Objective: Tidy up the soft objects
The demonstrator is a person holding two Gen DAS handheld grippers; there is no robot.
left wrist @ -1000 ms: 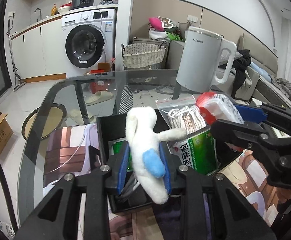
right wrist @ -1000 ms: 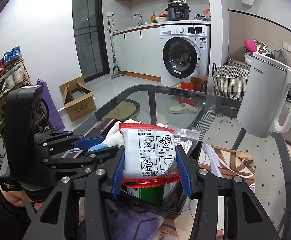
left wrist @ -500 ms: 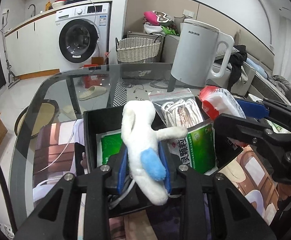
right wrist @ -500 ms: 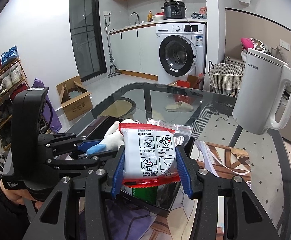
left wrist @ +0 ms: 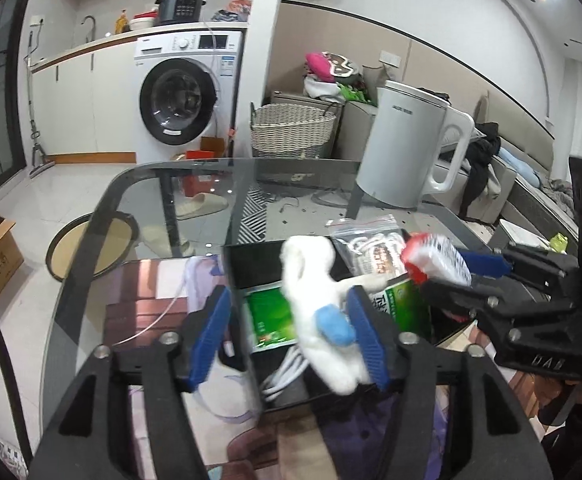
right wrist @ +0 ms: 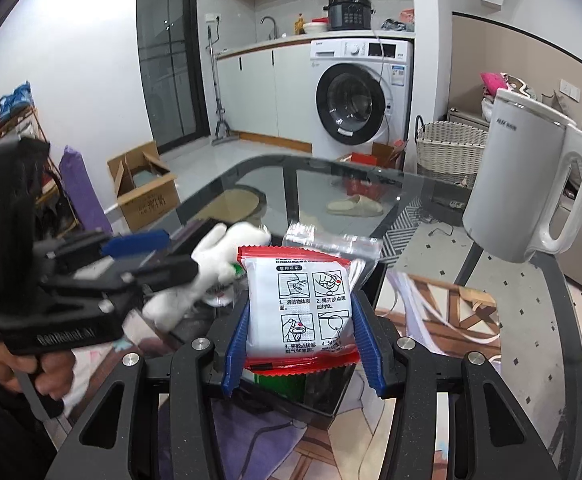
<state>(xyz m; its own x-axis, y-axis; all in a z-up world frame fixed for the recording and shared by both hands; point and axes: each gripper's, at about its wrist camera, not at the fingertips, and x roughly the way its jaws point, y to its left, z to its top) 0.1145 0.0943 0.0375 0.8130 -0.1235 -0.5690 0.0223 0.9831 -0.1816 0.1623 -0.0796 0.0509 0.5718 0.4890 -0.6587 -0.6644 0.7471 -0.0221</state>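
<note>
A white plush toy (left wrist: 315,312) with a blue patch hangs over the black box (left wrist: 247,256), loose between my left gripper's (left wrist: 287,300) jaws. They are opening. The toy leans on the right finger, and the left pad stands well away from it. In the box lie a green packet (left wrist: 267,316) and white cords. My right gripper (right wrist: 301,308) is shut on a red and white packet (right wrist: 311,300), held over the box's near right part. From the right wrist, the plush toy (right wrist: 211,264) shows beside the left gripper (right wrist: 143,256).
A white kettle (left wrist: 407,148) stands at the back right of the glass table (left wrist: 163,184). A clear zip bag (left wrist: 371,244) with cords leans at the box's far side. Printed mats lie under the box. A person's hand (right wrist: 31,364) holds the left gripper.
The left jaws have spread wide and let go of the plush toy, which now tilts right against one finger. The right gripper keeps its packet and has hardly moved.
</note>
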